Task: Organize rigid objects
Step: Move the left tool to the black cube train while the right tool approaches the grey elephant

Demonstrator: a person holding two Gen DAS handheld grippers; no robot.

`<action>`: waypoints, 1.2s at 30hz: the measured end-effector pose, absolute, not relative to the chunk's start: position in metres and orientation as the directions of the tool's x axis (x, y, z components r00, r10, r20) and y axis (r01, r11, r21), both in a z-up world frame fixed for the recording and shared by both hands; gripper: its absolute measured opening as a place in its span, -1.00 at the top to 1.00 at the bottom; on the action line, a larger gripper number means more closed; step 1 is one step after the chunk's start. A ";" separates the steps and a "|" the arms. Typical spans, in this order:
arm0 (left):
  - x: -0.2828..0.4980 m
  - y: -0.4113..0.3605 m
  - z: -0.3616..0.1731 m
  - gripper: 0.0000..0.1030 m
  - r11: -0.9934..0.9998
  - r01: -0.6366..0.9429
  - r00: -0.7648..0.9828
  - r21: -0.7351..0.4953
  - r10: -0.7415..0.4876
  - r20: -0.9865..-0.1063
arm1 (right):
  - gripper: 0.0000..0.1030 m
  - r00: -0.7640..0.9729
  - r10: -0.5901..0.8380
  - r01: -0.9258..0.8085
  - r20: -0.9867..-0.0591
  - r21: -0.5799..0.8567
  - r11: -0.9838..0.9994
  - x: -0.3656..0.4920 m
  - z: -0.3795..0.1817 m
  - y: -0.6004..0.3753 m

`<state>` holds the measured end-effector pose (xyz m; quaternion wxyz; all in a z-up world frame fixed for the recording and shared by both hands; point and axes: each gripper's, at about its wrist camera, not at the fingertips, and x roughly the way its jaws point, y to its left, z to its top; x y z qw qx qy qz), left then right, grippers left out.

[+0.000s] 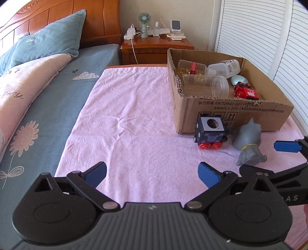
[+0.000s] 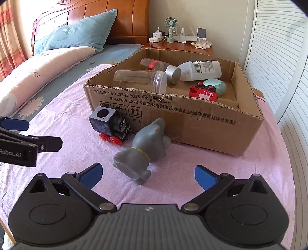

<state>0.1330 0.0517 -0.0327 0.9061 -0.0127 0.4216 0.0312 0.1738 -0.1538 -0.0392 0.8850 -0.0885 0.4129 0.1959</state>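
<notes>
While both grippers, left (image 1: 153, 174) and right (image 2: 147, 174), are hovering spread wide and empty, the grey figurine (image 2: 143, 152) is lying (beside a toy train (image 2: 110, 126)) against the box (image 2: 202, 123).

A home bedroom: a bed (image 1: 48, 107) with pillow (image 1: 50, 42) and wooden headboard (image 1: 63, 17), a nightstand (image 1: 156, 50) holding a fan (image 1: 144, 24) beside it.

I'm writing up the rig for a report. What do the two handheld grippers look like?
Both look alike: the left gripper and right gripper have matte black bodies with round pivot housings, silver pins, ribbed grey centre plates and blue pads on black fingers. White lettering ending "Robot.AI" marks the left one's side. No cables or sleeves show.
</notes>
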 end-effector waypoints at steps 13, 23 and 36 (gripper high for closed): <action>0.136 0.060 -0.038 -0.95 0.998 -0.049 0.638 -0.049 -0.006 -0.770 | -1.00 0.614 0.180 -0.382 -0.769 -0.090 0.920 0.186 -0.054 -0.142; 0.139 0.044 -0.037 -0.95 0.999 -0.010 0.633 -0.043 -0.027 -0.774 | -1.00 0.625 0.121 -0.282 -0.771 -0.079 0.956 0.175 -0.039 -0.190; 0.157 0.022 -0.035 -0.95 0.999 0.050 0.635 -0.013 -0.042 -0.771 | -1.00 0.622 0.093 -0.159 -0.778 -0.008 0.987 0.176 -0.044 -0.237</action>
